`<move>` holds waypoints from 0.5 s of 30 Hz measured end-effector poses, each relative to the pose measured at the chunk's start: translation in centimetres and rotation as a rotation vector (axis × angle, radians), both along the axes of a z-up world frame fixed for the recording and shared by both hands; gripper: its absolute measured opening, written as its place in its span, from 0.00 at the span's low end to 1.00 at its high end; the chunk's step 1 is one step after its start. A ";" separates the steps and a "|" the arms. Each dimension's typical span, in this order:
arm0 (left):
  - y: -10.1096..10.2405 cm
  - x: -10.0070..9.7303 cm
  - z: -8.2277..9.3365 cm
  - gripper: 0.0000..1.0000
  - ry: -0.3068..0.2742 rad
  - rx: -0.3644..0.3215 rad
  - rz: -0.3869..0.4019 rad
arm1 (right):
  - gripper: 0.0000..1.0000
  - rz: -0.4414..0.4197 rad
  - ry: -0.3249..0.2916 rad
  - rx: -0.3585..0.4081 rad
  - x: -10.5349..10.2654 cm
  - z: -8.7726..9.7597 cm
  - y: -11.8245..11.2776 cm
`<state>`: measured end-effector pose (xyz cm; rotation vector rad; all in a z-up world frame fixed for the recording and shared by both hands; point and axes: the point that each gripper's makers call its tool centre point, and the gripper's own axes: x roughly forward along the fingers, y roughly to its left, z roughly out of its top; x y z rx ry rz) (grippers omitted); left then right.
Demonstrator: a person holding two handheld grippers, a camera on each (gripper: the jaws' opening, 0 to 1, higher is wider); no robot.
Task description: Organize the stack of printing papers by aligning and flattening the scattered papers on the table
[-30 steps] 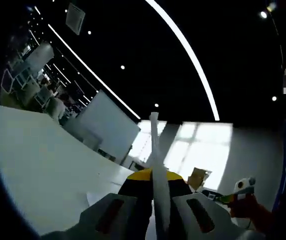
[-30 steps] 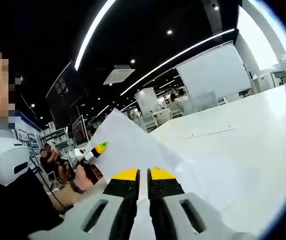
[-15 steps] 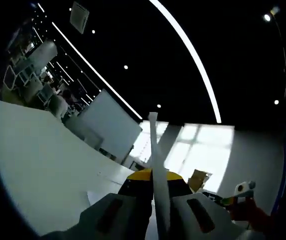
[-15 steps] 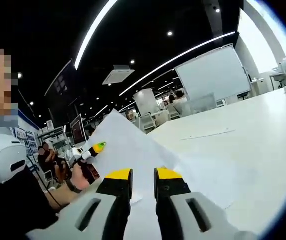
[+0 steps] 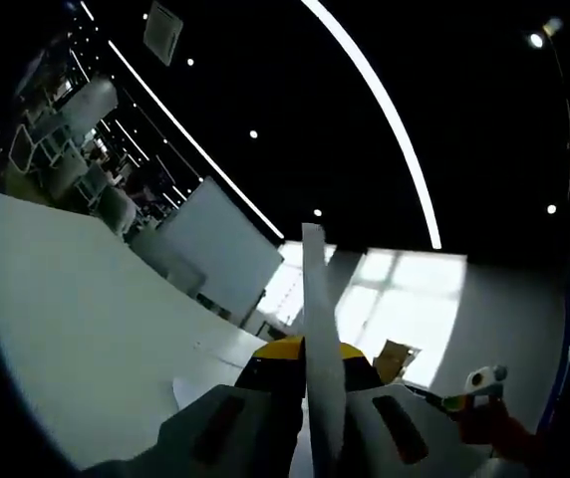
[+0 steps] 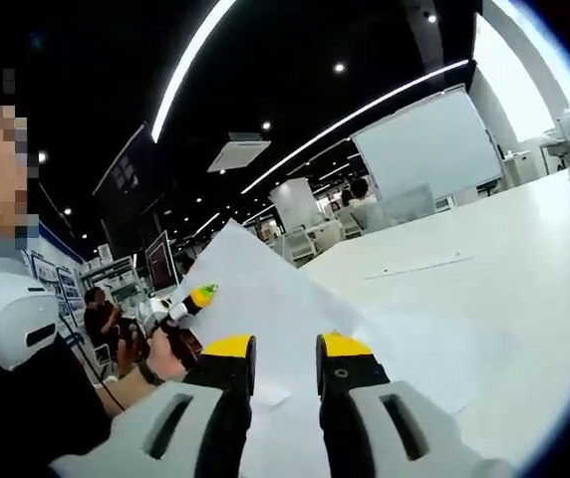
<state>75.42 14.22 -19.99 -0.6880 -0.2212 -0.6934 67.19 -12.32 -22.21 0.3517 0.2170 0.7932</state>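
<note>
We see the white paper sheet (image 5: 317, 329) edge-on at lower centre of the left gripper view, a thin upright strip, slightly curved. In the right gripper view the same sheet (image 6: 265, 299) is lifted and tilted, corner pointing up at centre-left, lower part running toward the white table (image 6: 504, 289).

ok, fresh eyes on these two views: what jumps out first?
The white paper, lifted off the white table and slanting up between the right gripper's parted jaws. In the left gripper view the same paper stands edge-on, a thin strip pinched in the left gripper. Overhead, bright light strips cross a dark ceiling.
</note>
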 end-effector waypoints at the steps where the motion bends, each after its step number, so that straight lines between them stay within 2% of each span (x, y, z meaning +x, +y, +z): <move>1: 0.0 0.0 0.0 0.06 0.000 -0.001 0.000 | 0.21 0.000 0.000 -0.005 0.0 -0.1 0.0; 15: 0.6 0.0 0.0 0.06 0.005 -0.021 0.006 | 0.29 -0.011 0.010 -0.026 0.2 -0.4 -0.1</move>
